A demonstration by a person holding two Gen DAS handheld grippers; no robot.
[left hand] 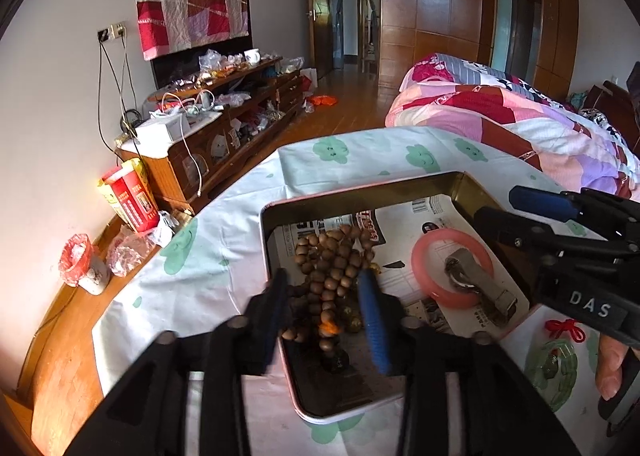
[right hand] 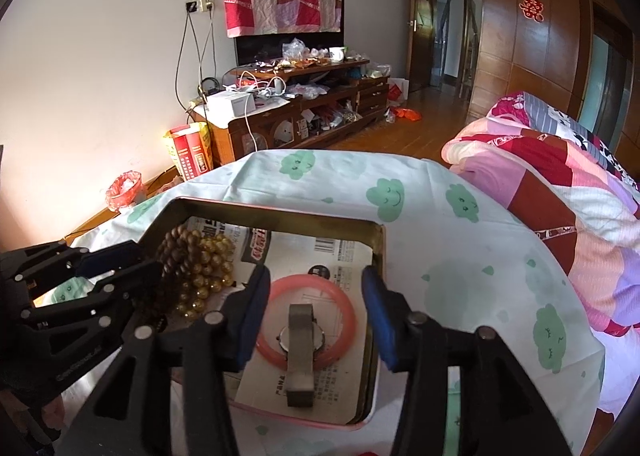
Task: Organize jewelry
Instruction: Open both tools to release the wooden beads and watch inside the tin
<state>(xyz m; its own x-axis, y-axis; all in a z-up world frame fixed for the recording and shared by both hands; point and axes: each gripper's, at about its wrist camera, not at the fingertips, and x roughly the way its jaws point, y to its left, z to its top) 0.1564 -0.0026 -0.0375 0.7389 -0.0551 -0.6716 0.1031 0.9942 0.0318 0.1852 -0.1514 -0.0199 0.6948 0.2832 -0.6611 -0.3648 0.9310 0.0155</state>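
Observation:
A metal tin (left hand: 360, 192) lined with newspaper sits on a cloud-print cloth. In it lie brown bead strands (left hand: 332, 268), gold beads (right hand: 208, 276), a pink bangle (left hand: 452, 272) and a grey-strapped watch (right hand: 300, 340) lying across the bangle. My left gripper (left hand: 326, 316) is open, its blue fingers either side of the brown beads just above them. My right gripper (right hand: 316, 312) is open over the bangle and watch, fingers outside the bangle. It also shows in the left wrist view (left hand: 520, 212). A green pendant with a red knot (left hand: 556, 360) lies on the cloth right of the tin.
A bed with a pink patchwork quilt (right hand: 560, 196) lies to the right. A cluttered wooden TV cabinet (right hand: 304, 108) stands along the wall. A red carton (left hand: 128, 200) and a small bin (left hand: 80, 264) stand on the floor at left.

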